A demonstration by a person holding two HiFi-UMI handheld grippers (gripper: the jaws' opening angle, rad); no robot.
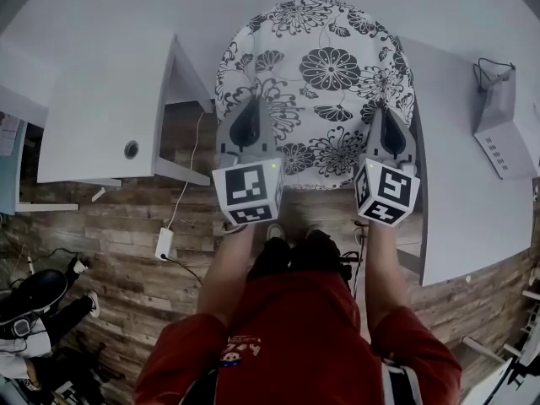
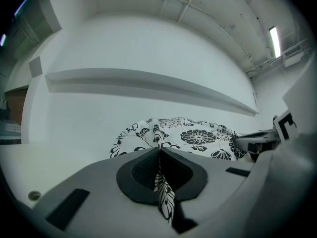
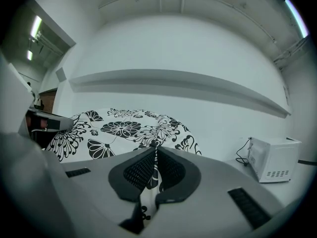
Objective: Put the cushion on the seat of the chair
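**Head view.** A round white fabric cushion with a black flower print point(image 1: 325, 66) spreads out flat ahead of the person. It lies over the gap between a white desk on the left point(image 1: 101, 108) and a white desk on the right point(image 1: 464, 201). The left gripper point(image 1: 249, 123) bites the cushion's near edge towards its left, and the right gripper point(image 1: 390, 129) bites the same edge towards its right. A grip at two spaced points probably keeps so wide and soft a pad level rather than folding. No chair shows. The cushion hides whatever is under it, so I cannot tell whether it rests on a seat or hangs in the air. A white boxy appliance with a black cord point(image 1: 502, 116) sits by the right desk's far edge.

**Left gripper view.** The left gripper point(image 2: 159, 168) has its jaws drawn almost together, with only a thin fold of printed fabric pinched between the dark pads. The rest of the cushion point(image 2: 188, 135) runs away beyond the jaws.

**Right gripper view.** The right gripper point(image 3: 154, 170) is closed the same way on a fold of the cushion point(image 3: 119, 130). The pads meet on the cloth and a flap hangs below. The appliance point(image 3: 272, 158) stands off to the right.
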